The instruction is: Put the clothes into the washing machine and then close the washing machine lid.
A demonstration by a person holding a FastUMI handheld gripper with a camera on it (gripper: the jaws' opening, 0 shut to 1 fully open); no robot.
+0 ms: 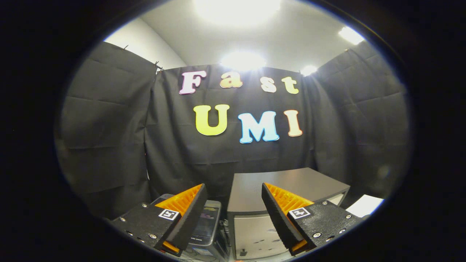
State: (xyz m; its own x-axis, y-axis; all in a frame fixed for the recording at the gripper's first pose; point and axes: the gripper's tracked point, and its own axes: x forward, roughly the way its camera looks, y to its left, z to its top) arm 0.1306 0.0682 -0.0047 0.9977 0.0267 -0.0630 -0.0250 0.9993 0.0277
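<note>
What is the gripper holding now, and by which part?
Nothing. The gripper is open, its fingers apart with no item between them; a grey cabinet stands beyond them.

The single view rides on the gripper and looks forward along its two fingers, which stand apart with nothing between them. The camera is held fairly level and tipped a little upward, so it faces the booth's black cloth wall head-on and takes in the white ceiling with its bright lights. It sits low and close above a grey cabinet just ahead of the fingers, seen slightly from above. A darker appliance beside the cabinet lies partly behind one finger; it is possibly the washing machine, but too little shows to tell.
</note>
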